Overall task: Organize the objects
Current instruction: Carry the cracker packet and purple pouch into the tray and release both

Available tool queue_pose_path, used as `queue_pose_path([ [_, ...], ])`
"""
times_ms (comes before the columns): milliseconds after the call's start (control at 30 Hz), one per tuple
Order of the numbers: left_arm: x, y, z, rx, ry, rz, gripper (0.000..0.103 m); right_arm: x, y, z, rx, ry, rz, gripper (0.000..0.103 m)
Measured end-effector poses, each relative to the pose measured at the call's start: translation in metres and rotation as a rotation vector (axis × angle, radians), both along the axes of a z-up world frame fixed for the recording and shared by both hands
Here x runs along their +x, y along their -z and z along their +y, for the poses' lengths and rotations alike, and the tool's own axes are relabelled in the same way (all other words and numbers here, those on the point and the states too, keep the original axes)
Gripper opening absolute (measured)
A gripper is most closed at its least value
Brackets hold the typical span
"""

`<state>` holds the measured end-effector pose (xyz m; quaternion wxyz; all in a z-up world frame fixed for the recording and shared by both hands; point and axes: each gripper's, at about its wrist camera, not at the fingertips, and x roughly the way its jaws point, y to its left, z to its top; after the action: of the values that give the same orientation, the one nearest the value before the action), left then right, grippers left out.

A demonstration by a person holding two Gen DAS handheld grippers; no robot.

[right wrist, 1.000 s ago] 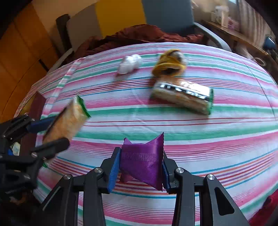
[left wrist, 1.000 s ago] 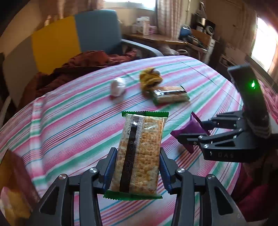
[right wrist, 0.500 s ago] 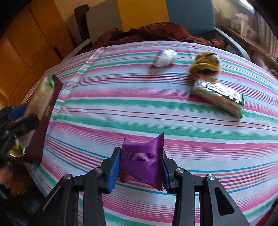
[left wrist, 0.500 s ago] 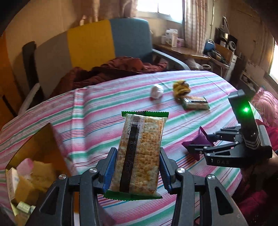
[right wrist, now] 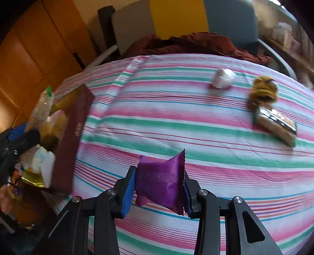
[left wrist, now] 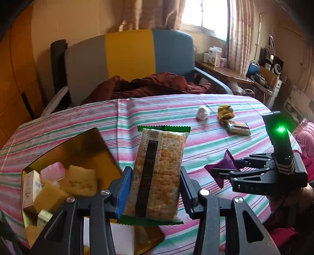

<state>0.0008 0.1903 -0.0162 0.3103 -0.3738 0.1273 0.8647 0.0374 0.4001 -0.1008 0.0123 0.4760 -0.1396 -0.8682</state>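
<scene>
Pinching cracker packet (left wrist: 157, 172), left gripper (left wrist: 154, 188) closed

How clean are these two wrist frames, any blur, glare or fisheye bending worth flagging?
Left wrist view: sharp; the window is blown out white, and the striped tablecloth bows from fisheye distortion. Right wrist view: motion smear on the dark red box and the green-edged cracker packet lying on the cloth, while the purple foil packet in the jaws stays crisp.

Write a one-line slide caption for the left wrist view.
Left hand-held gripper carries a cracker packet toward the open snack box on the striped table.
</scene>
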Motion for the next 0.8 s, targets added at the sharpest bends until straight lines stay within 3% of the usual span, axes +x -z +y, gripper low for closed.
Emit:
queue_pose_path([
  [800,-0.016,0.000,-0.120,0.047,-0.255,-0.017,0.047,-0.040,-0.046,-0.131,-0.043,-0.226,0.122,0.042],
])
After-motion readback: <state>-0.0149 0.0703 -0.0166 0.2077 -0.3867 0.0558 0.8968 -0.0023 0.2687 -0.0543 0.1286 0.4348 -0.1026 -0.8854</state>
